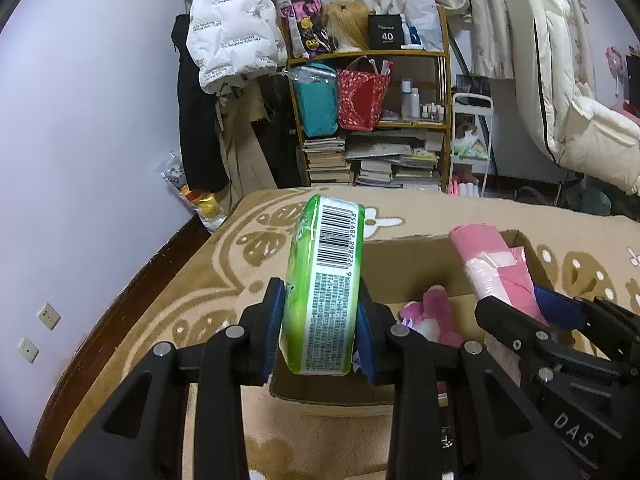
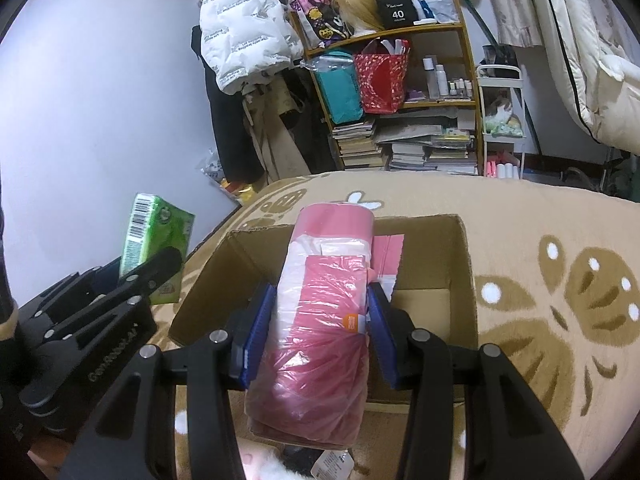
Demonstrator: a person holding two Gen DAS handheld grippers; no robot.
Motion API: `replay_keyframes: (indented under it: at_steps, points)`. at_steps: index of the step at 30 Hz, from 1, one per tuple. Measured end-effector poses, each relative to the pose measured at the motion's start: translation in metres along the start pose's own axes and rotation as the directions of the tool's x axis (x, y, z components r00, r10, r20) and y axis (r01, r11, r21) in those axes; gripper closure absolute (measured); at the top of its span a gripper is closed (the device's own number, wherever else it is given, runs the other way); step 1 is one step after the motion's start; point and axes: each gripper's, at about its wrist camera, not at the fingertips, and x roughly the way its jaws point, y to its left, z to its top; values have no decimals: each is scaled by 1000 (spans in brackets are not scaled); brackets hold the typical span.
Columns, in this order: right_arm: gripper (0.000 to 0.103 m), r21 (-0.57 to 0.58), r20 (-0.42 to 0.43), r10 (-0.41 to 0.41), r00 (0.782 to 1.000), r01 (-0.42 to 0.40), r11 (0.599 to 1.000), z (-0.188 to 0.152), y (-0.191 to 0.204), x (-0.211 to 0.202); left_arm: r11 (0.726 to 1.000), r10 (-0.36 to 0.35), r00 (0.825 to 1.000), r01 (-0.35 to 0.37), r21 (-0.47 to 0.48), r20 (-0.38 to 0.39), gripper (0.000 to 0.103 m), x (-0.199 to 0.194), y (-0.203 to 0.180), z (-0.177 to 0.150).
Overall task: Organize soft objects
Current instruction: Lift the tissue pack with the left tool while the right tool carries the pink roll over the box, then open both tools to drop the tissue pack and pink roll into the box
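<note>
My left gripper (image 1: 320,320) is shut on a green tissue pack (image 1: 326,280) with a barcode, held upright over the near left corner of an open cardboard box (image 1: 404,256). My right gripper (image 2: 322,320) is shut on a pink roll of plastic bags (image 2: 320,320), held above the same box (image 2: 460,264). A pink plush toy (image 1: 434,316) lies inside the box. In the right wrist view the left gripper (image 2: 132,276) and its tissue pack (image 2: 154,236) show at the left; in the left wrist view the right gripper (image 1: 532,304) and roll (image 1: 492,264) show at the right.
The box sits on a beige carpet (image 2: 560,280) with brown flower patterns. Behind stand a wooden shelf (image 1: 368,120) with books and bags, hanging coats (image 1: 228,28), a white trolley (image 1: 472,140) and a folded white mattress (image 1: 560,80). A lilac wall (image 1: 80,140) is at the left.
</note>
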Motion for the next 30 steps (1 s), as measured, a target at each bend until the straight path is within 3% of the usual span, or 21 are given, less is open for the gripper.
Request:
replay_keyframes:
  at_steps: [12, 28, 30]
  points:
    - [53, -11, -42, -29, 999, 29, 1000, -6, -6, 19, 1000, -8, 998, 7, -17, -63, 71, 25, 0, -6]
    - [52, 18, -35, -31, 999, 32, 999, -8, -16, 17, 1000, 13, 997, -13, -11, -71, 69, 26, -1, -9]
    - [52, 11, -34, -27, 999, 27, 1000, -8, -16, 16, 1000, 19, 997, -21, -21, -81, 57, 27, 2, -10]
